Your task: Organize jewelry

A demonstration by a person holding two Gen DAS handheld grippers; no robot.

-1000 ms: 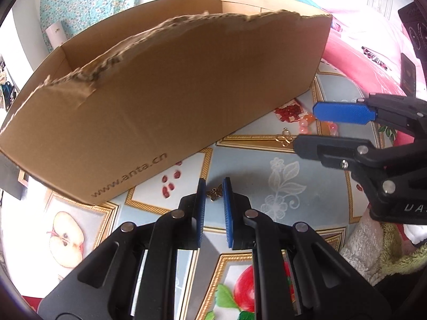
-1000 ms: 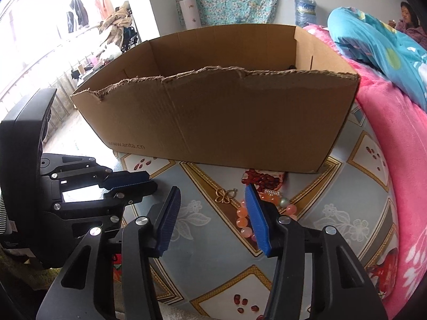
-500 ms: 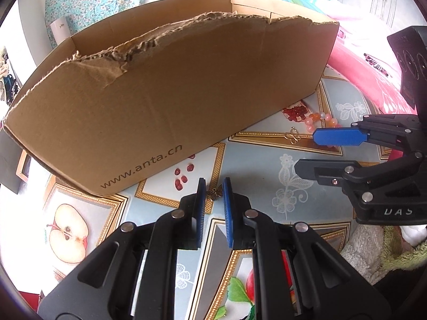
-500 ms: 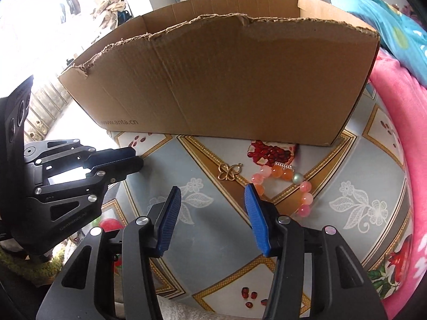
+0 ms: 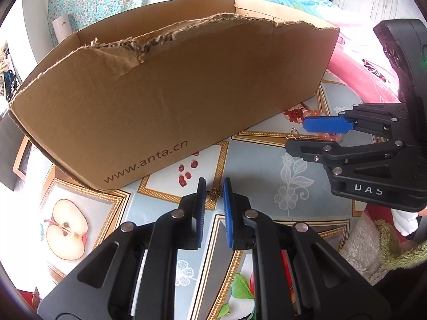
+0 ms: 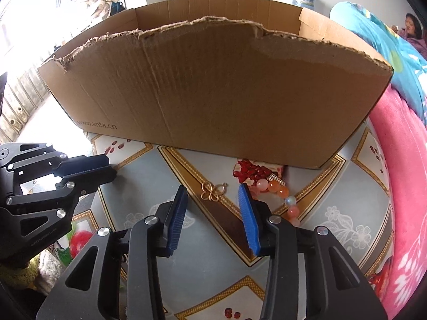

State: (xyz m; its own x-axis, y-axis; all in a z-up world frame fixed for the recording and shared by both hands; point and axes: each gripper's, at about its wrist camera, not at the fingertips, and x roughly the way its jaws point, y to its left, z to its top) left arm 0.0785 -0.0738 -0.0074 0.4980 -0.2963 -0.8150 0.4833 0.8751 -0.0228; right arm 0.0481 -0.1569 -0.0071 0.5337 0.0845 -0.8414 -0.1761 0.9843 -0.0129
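Observation:
My left gripper (image 5: 214, 188) is shut on a small bronze butterfly charm (image 5: 215, 192), held at its fingertips just above the patterned tablecloth (image 5: 256, 165). My right gripper (image 6: 212, 193) hangs over a gold clover-shaped pendant (image 6: 210, 190) that lies on the cloth between its blue pads; its jaws are closing and the pads do not touch the pendant. A bracelet of orange and pink beads (image 6: 280, 192) lies just right of the right fingers. Behind both stands a large torn cardboard box (image 6: 213, 93). In the left wrist view the right gripper (image 5: 296, 136) partly hides the beads.
The box (image 5: 160, 93) fills the back of the table, its torn front wall facing me. A pink blanket (image 6: 400, 173) borders the right side. A person (image 6: 411, 26) sits far back right. The left gripper (image 6: 110, 166) is close on the right gripper's left.
The right gripper's jaws have narrowed around the gold pendant and it has tipped closer to the cloth. The left gripper has drifted slightly, still holding the butterfly charm.

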